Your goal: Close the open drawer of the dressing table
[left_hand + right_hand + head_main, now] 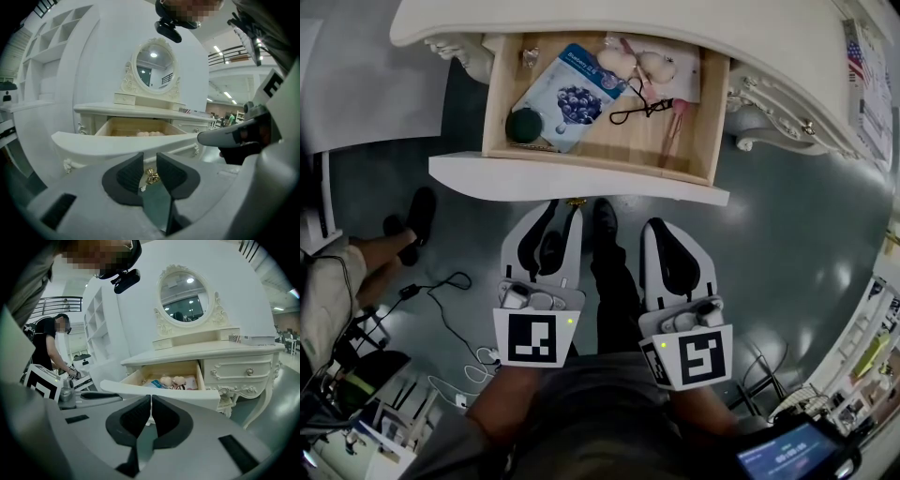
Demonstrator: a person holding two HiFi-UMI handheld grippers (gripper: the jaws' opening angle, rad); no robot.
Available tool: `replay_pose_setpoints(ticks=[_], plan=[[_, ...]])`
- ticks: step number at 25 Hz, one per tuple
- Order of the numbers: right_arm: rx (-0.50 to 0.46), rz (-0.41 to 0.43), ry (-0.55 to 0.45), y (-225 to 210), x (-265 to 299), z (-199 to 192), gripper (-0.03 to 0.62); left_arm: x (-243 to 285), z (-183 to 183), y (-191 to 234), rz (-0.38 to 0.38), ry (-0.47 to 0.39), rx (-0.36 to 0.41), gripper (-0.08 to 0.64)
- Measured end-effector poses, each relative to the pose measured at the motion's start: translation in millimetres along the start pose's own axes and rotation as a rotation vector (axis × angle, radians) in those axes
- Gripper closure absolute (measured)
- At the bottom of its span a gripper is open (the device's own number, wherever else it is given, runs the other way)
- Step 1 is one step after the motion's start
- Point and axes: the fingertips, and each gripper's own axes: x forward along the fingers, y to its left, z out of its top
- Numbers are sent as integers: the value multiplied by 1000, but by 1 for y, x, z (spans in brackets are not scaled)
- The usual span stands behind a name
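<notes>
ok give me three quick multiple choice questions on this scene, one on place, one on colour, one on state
1. Where is the gold knob? A on the tabletop; B just beyond the jaw gap of the left hand-held gripper; C on the floor.
2. What colour is the packet in the drawer? A red; B blue; C yellow.
3. The drawer is: A open; B shut; C removed.
Answers: B, the left gripper view shows it through the gap; B, the head view shows its blue print; A, its contents lie exposed.
</notes>
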Motion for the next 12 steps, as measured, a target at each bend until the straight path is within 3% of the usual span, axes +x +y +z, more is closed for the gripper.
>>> replay_pose_setpoints(ticks=[12], plan=[[2,-19,-9,-9,12,16,577,19,12,7,-13,10,18,466]])
